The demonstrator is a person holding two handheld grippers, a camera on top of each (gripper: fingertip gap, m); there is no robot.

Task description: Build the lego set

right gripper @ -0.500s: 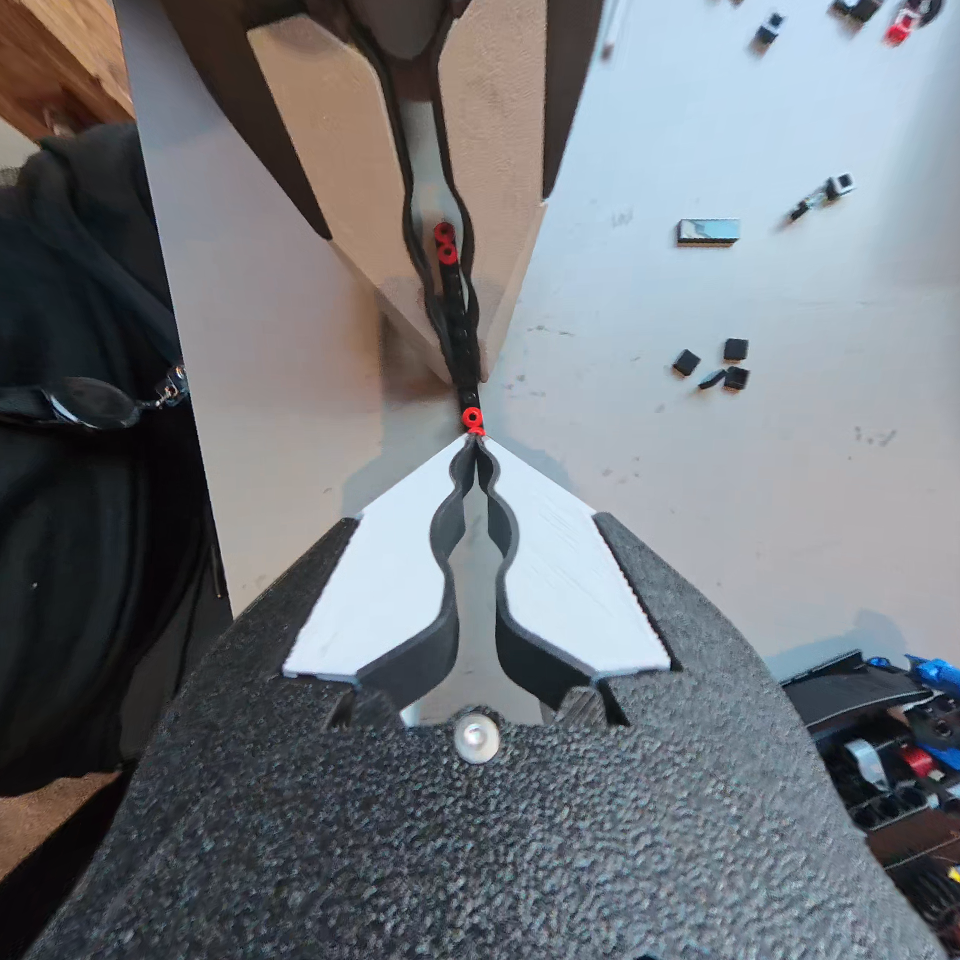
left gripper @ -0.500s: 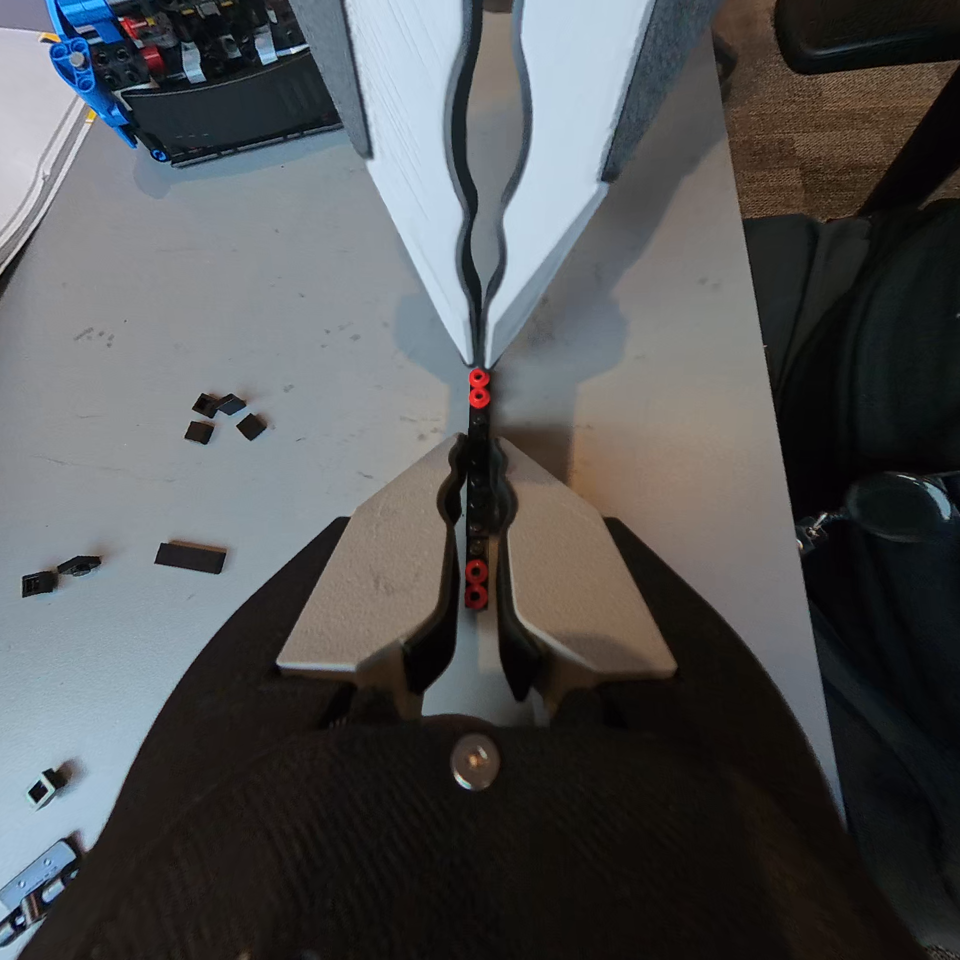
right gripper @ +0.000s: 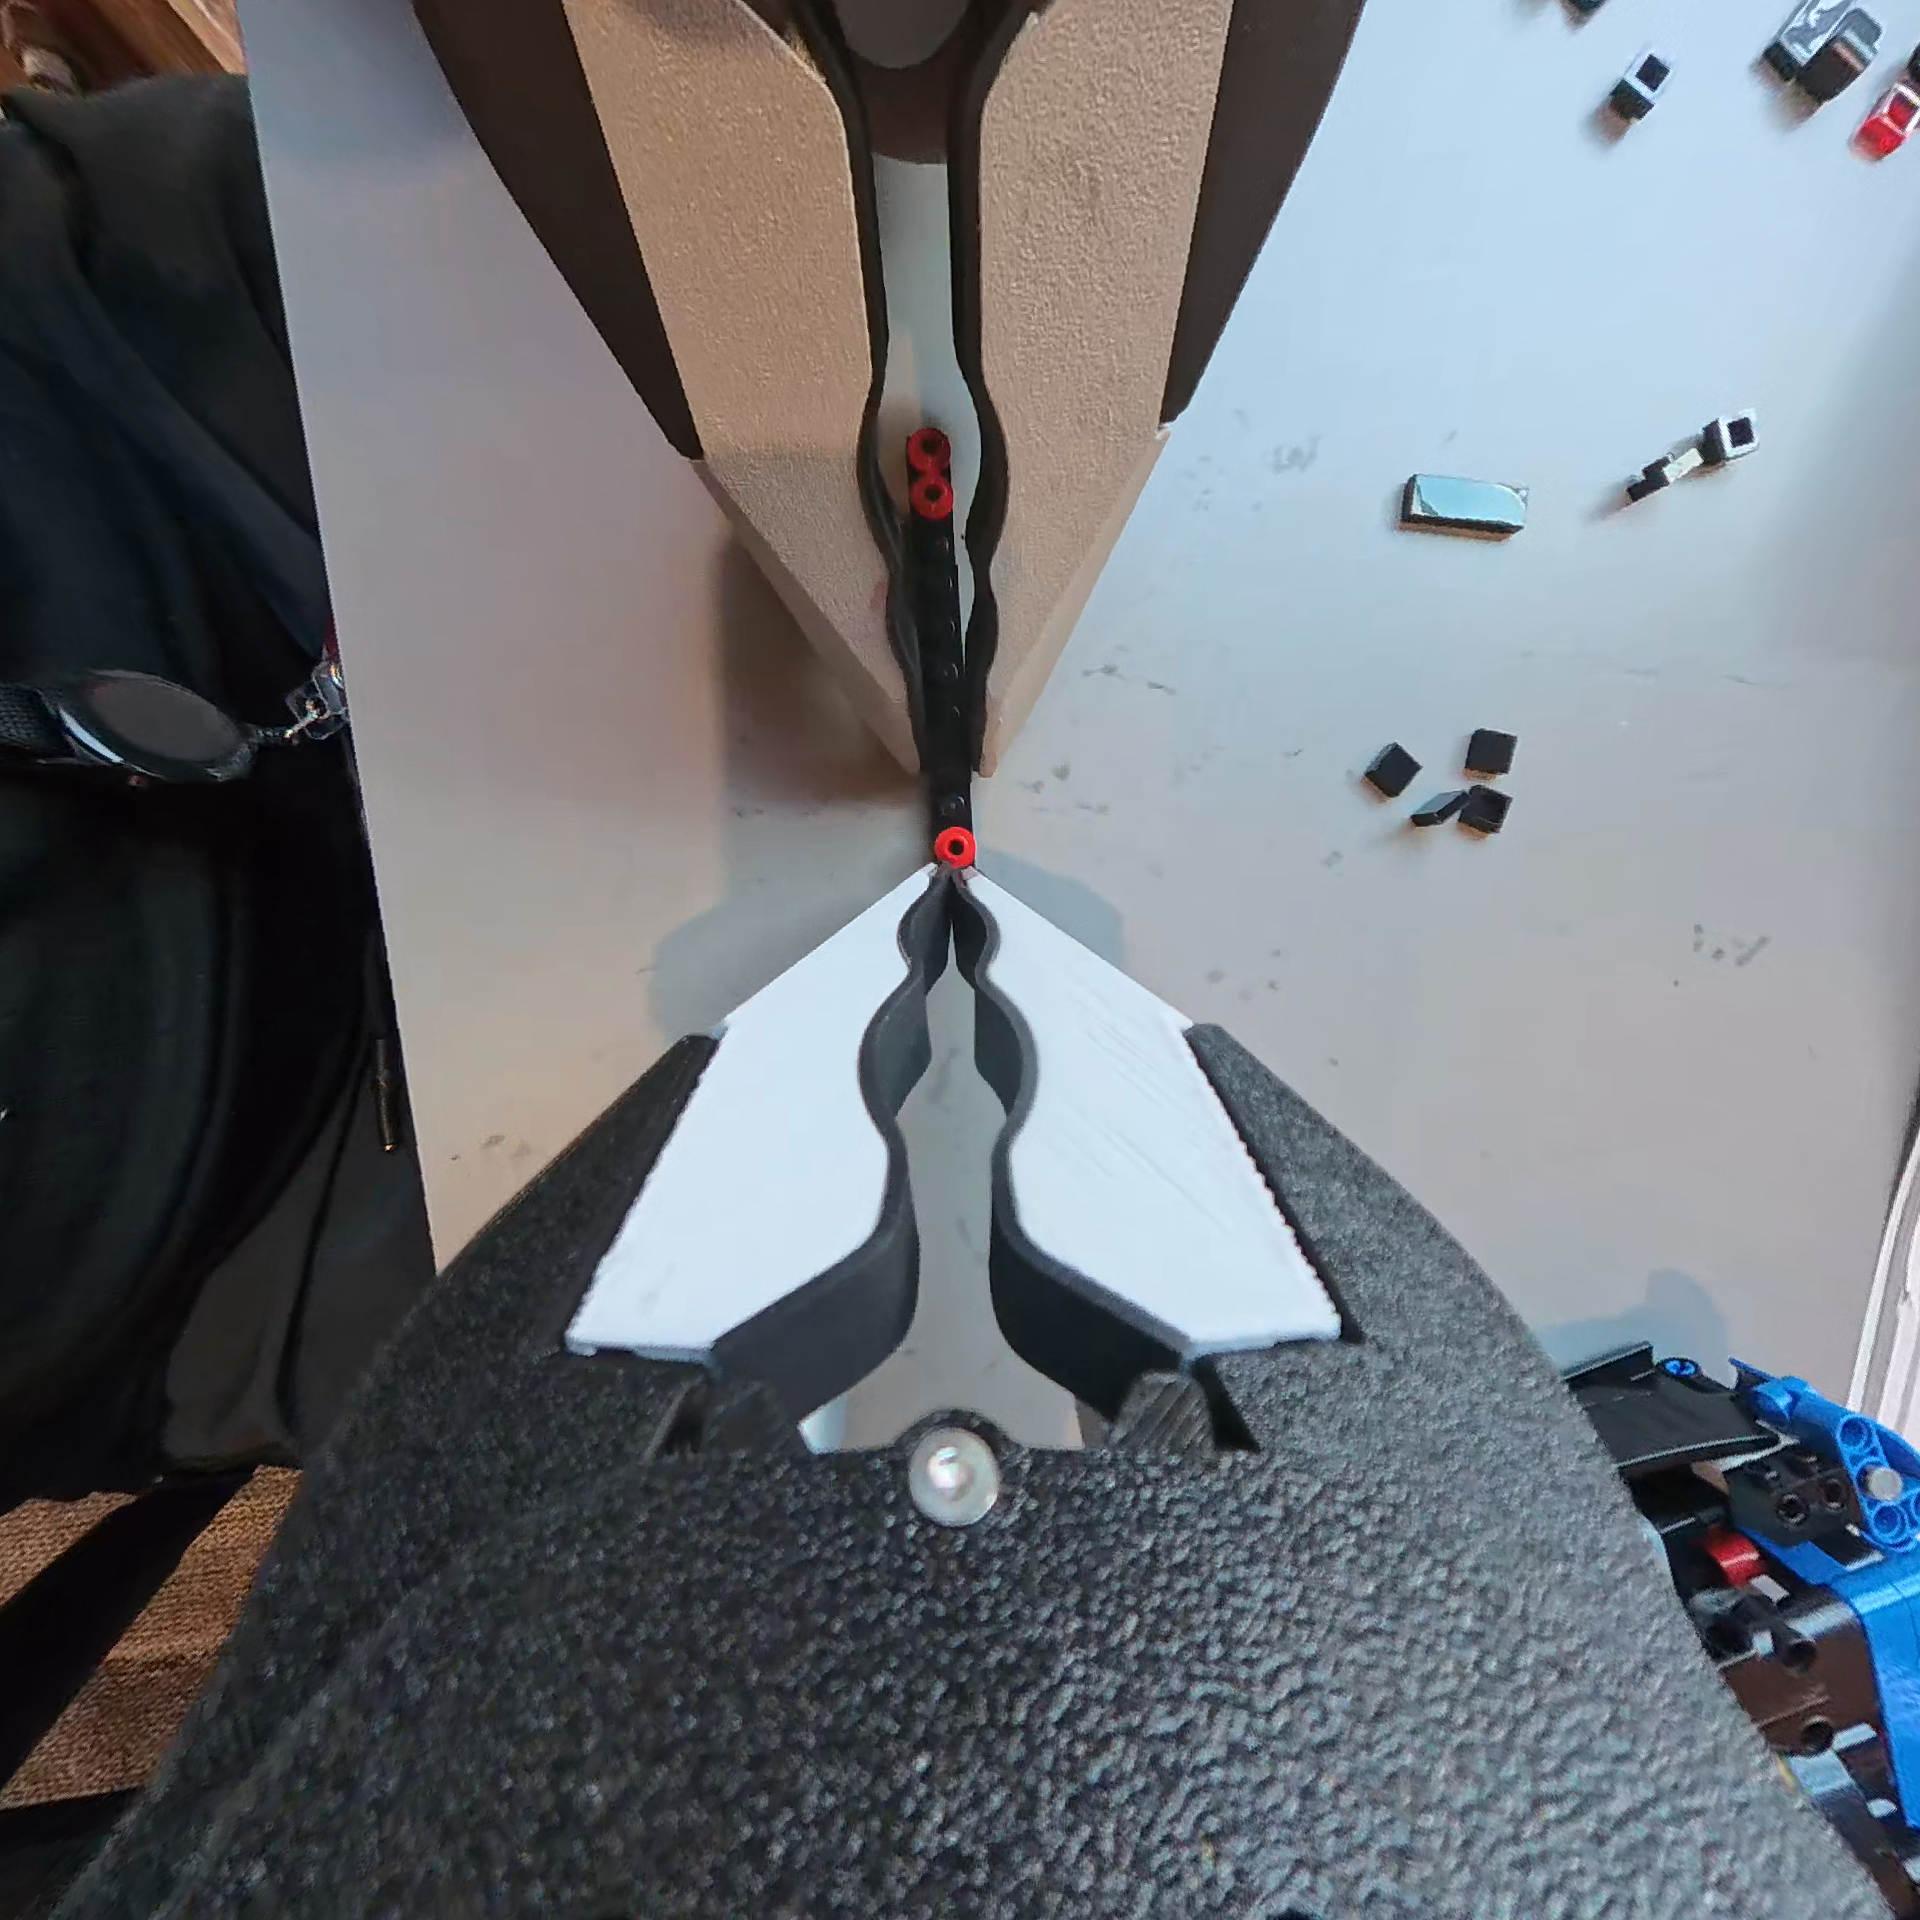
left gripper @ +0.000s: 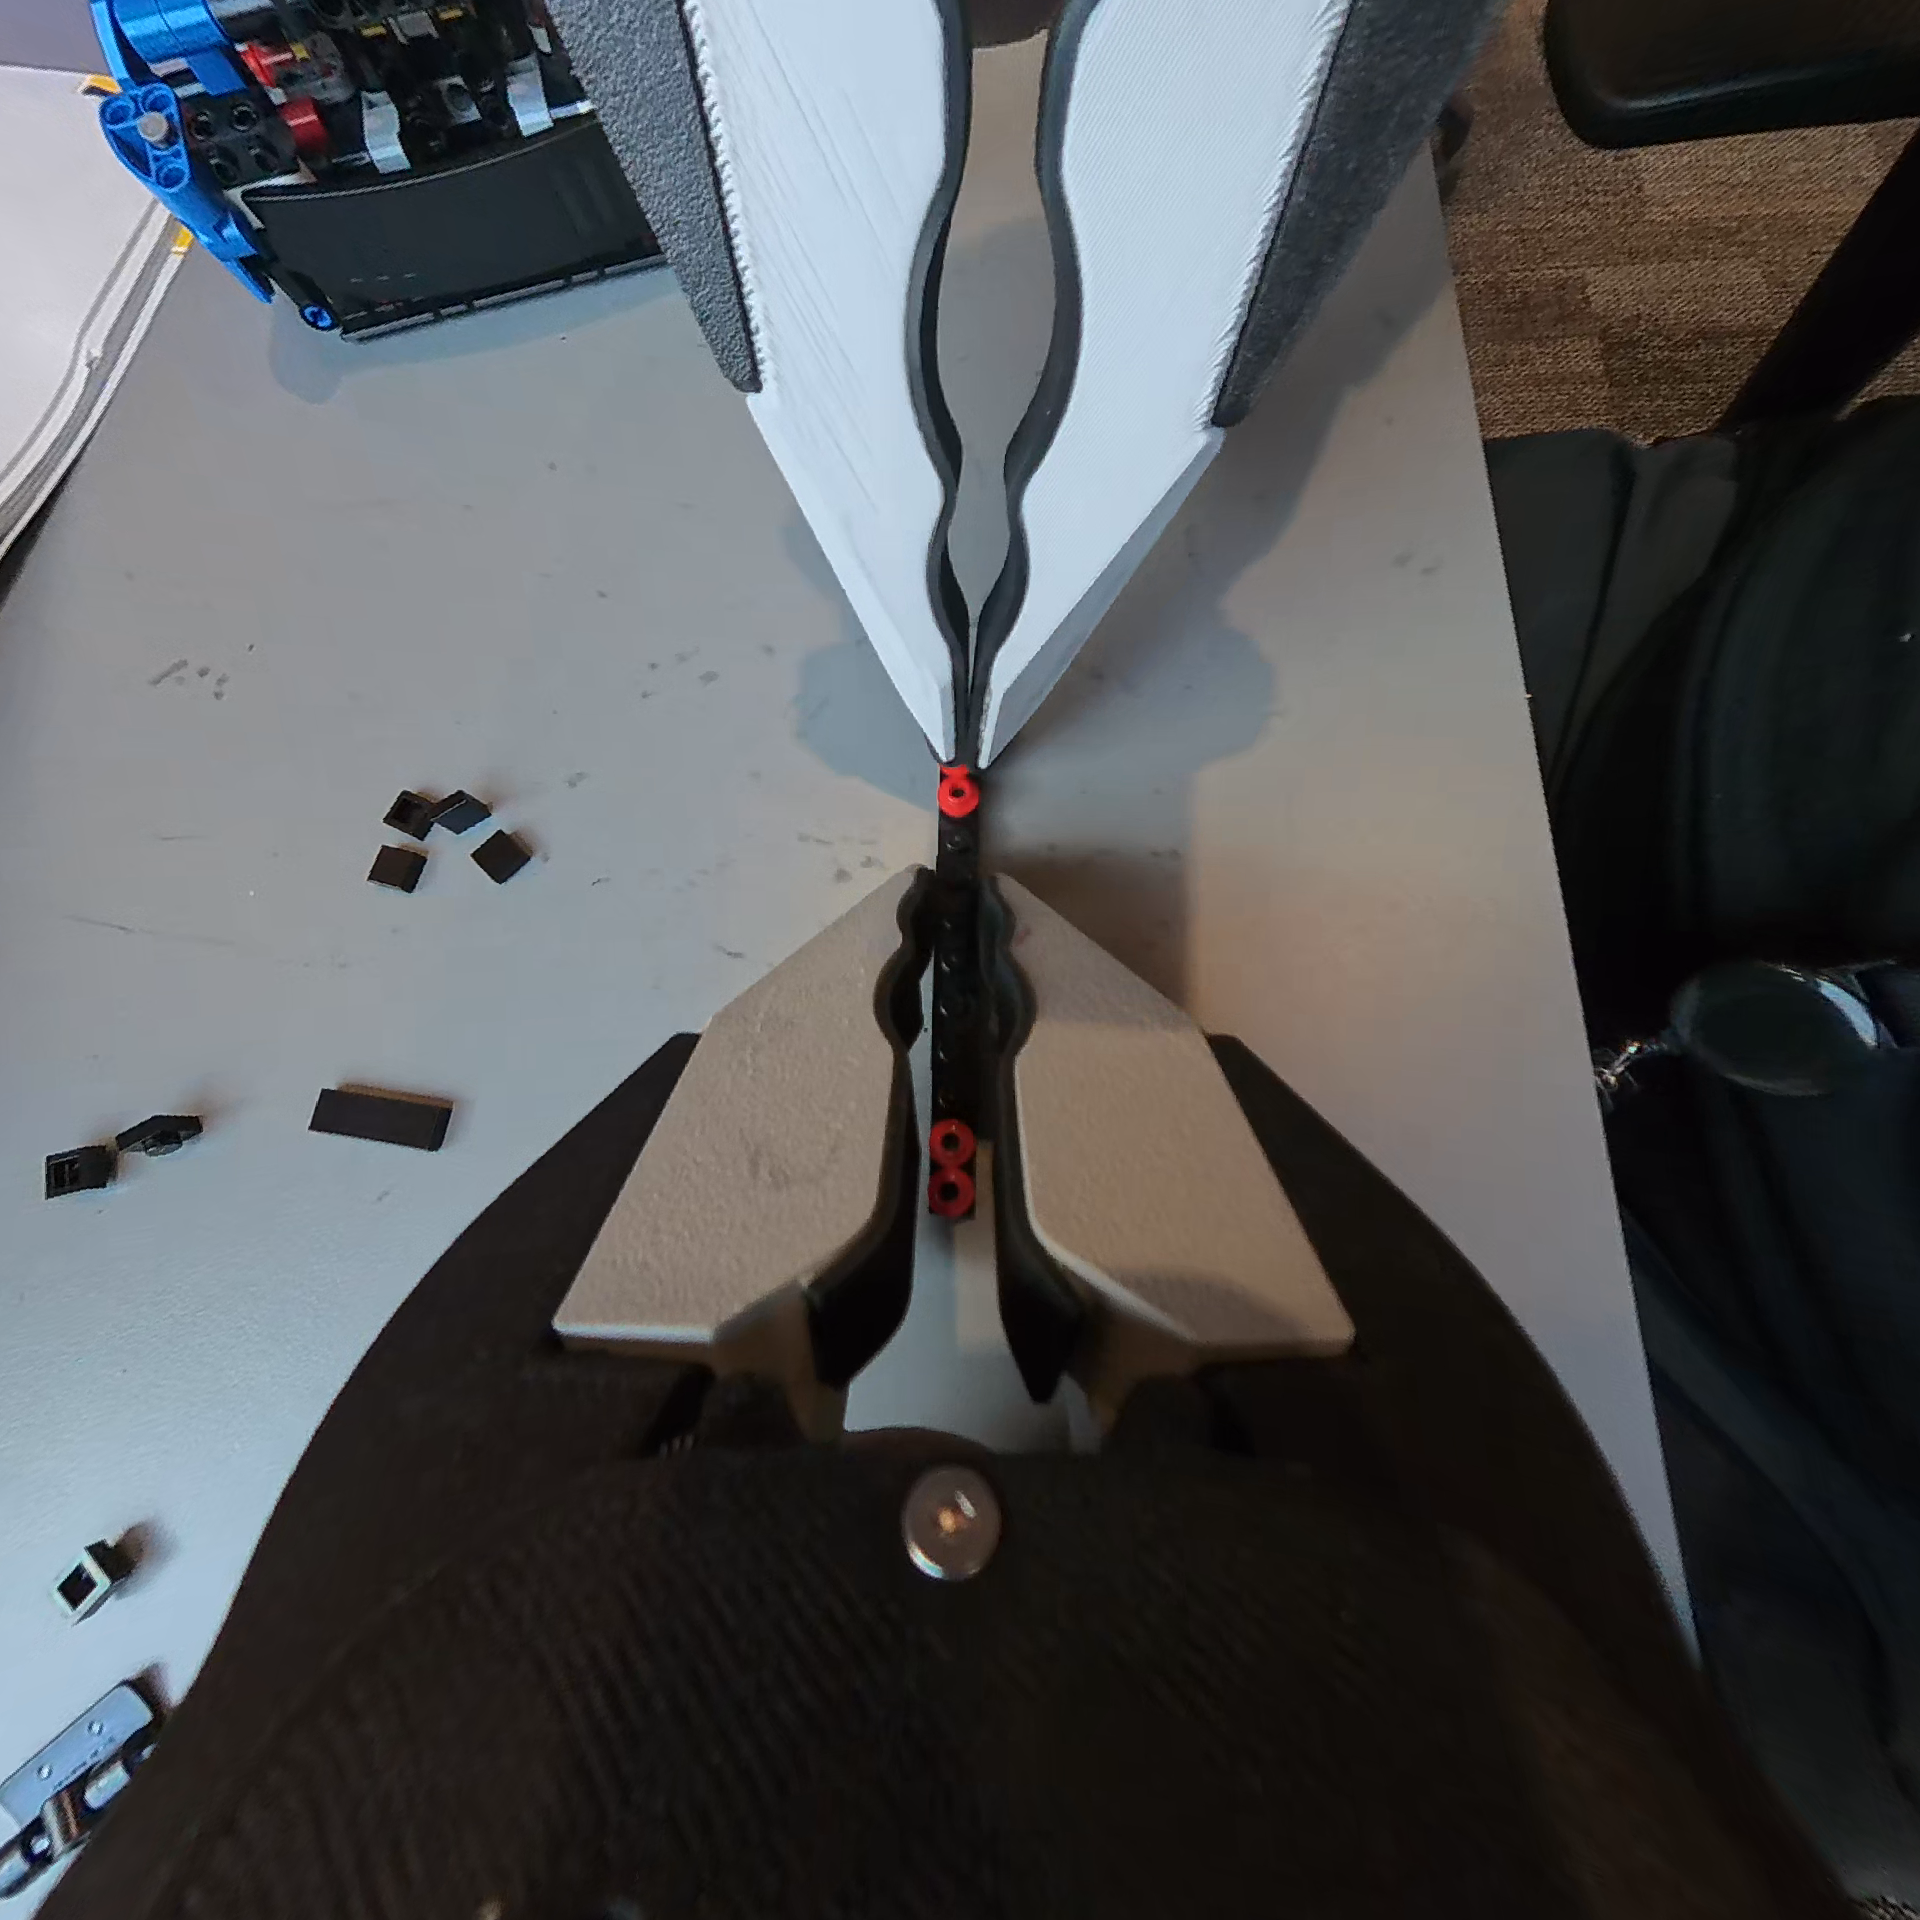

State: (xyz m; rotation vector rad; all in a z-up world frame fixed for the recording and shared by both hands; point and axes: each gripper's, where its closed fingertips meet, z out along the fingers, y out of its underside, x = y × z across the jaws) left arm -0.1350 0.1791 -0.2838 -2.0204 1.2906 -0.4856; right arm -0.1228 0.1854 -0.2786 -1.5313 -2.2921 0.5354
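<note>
We hold a thin black beam (left gripper: 956, 997) edge-up between the grey fingers of our left gripper (left gripper: 956, 883), which is clamped on its middle; the beam's long axis runs straight forward along those fingers, so one end sits back between them with two red pins (left gripper: 951, 1169) showing, and the other end pokes out past the tips, above the grey table (left gripper: 416, 582). Our right gripper (left gripper: 961, 743) faces the left one head-on, its white fingers pinched together at the tips right against that far end, where one red pin (right gripper: 953, 845) shows just beyond them. Whether those tips actually pinch a second pin or the beam's end, or merely press on it, we cannot tell, since the contact is hidden between the pads. The beam and both grippers lie on one line, so we judge that the coming push or pull must run along that axis. The blue and black model (left gripper: 343, 156) stands well apart at the far left, and loose black pieces (left gripper: 447, 836) lie to our left.
</note>
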